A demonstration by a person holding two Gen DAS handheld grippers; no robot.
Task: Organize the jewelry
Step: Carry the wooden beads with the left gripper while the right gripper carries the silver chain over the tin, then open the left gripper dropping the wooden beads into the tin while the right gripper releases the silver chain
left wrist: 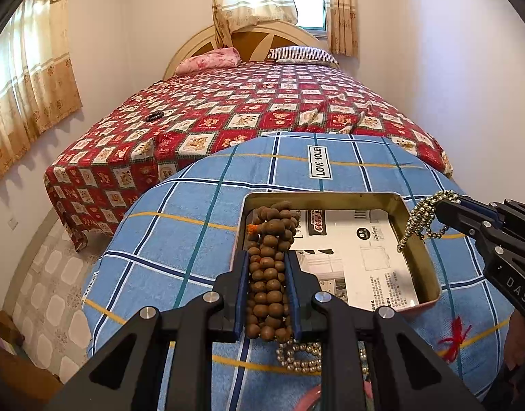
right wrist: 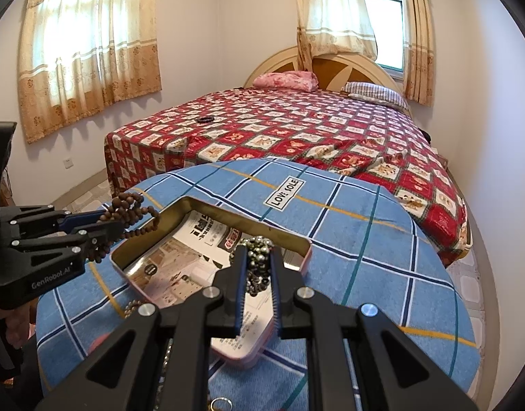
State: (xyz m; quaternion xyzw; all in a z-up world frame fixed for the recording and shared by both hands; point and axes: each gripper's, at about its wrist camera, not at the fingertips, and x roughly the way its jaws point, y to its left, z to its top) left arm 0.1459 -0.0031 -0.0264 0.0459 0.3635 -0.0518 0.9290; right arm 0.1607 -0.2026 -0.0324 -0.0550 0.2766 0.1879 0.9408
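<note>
A strand of brown wooden beads (left wrist: 269,284) is clamped in my left gripper (left wrist: 267,257), its upper loops hanging over the near left corner of an open metal tin (left wrist: 330,196). Printed paper lines the tin. My right gripper (right wrist: 259,251) is shut on a bunch of small metallic beads (right wrist: 257,267) above the tin's near side (right wrist: 228,213). In the left wrist view, the right gripper (left wrist: 445,205) holds those metallic beads (left wrist: 416,219) dangling over the tin's right rim. From the right wrist, the left gripper (right wrist: 106,222) and brown beads (right wrist: 135,214) are at the tin's left corner.
The tin sits on a round table under a blue checked cloth (left wrist: 194,239). Gold-coloured beads (left wrist: 300,356) and a red tassel (left wrist: 454,335) lie on the cloth near me. Behind stands a bed with a red patterned cover (left wrist: 228,116), with a dark bracelet (left wrist: 154,116) on it.
</note>
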